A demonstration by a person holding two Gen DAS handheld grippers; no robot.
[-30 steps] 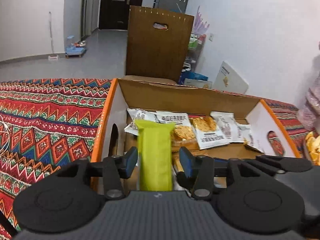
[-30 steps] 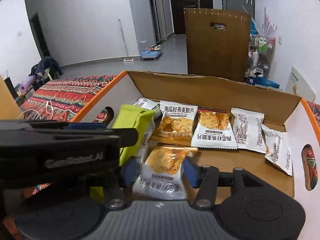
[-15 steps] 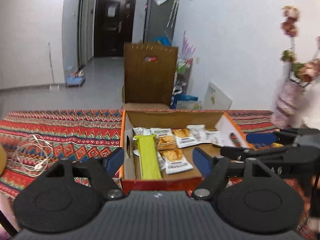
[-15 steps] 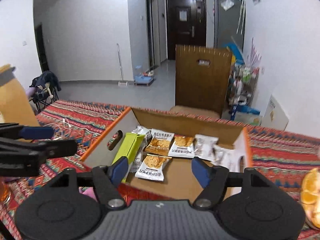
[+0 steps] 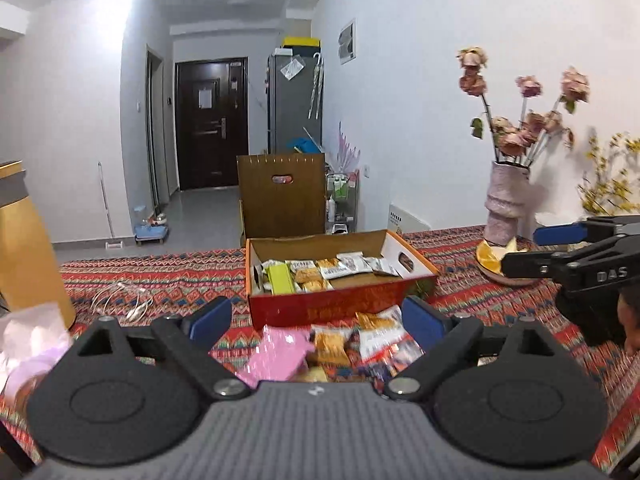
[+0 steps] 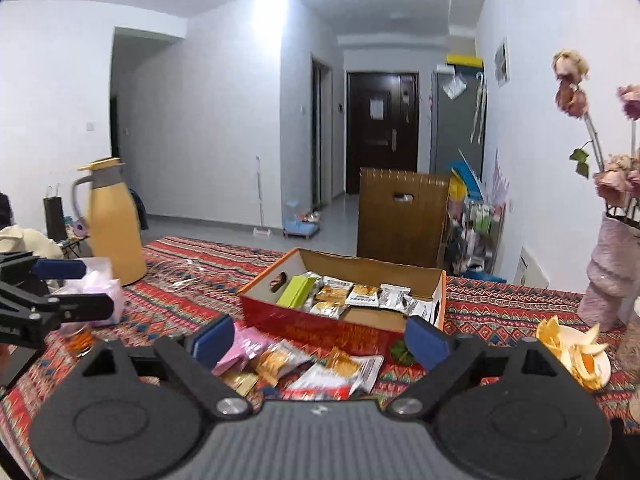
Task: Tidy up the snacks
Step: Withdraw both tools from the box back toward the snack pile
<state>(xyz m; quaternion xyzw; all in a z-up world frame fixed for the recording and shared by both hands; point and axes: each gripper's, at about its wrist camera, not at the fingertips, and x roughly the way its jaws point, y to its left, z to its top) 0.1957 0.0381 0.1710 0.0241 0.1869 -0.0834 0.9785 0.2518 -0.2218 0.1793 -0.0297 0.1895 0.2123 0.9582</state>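
A cardboard box (image 5: 340,308) (image 6: 320,326) with orange rims stands on the patterned tablecloth. Inside lie a green packet (image 5: 280,279) (image 6: 295,290) at the left and several biscuit packets (image 5: 332,268) (image 6: 362,295). Loose snacks lie in front of the box: a pink packet (image 5: 276,354) (image 6: 236,350) and orange and white packets (image 5: 376,338) (image 6: 340,370). My left gripper (image 5: 316,320) and my right gripper (image 6: 320,338) hover above that pile, back from the box. Both sets of jaws are opening wide, and neither has anything between its pads.
A yellow thermos (image 6: 112,220) (image 5: 24,244) and a pink bag (image 6: 100,292) stand at the left, with a white cable (image 5: 120,300) nearby. A vase of dried roses (image 5: 506,200) (image 6: 612,272) and a plate of orange peel (image 6: 576,350) (image 5: 500,258) are at the right.
Both grippers let go of their packets in the box, opened, and pulled back and up. The green packet and a biscuit packet now lie in the box, and the loose pile has come into view.
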